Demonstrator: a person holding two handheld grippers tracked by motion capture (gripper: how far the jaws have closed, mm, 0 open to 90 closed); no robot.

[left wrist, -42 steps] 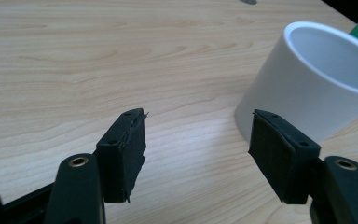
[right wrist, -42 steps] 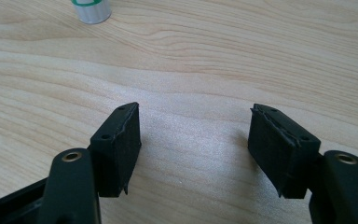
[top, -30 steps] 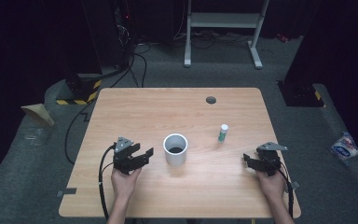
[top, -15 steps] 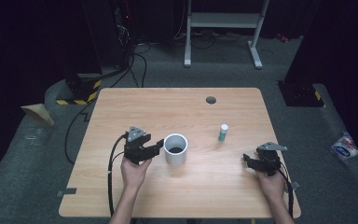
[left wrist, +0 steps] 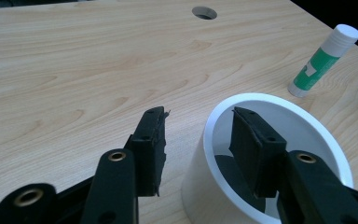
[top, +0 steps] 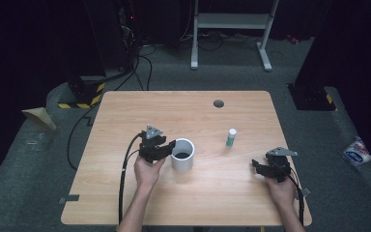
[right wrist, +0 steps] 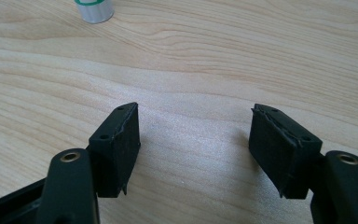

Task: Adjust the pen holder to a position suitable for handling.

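A white cup stands upright near the middle of the wooden table. My left gripper is open and straddles the cup's left wall. In the left gripper view one jaw is outside the cup and the other inside it, with the left gripper not closed on the rim. A green and white glue stick stands upright to the cup's right, and shows as the glue stick too. My right gripper rests open near the table's right front, and the right gripper holds nothing.
A round cable hole sits near the table's far edge. Cables trail from both grippers over the front edge. On the floor lie black cables, a white stand, a yellow and black striped block and a packet at right.
My left gripper has moved right and forward to the cup, and one jaw now sits inside the rim. The right gripper has stayed where it was.
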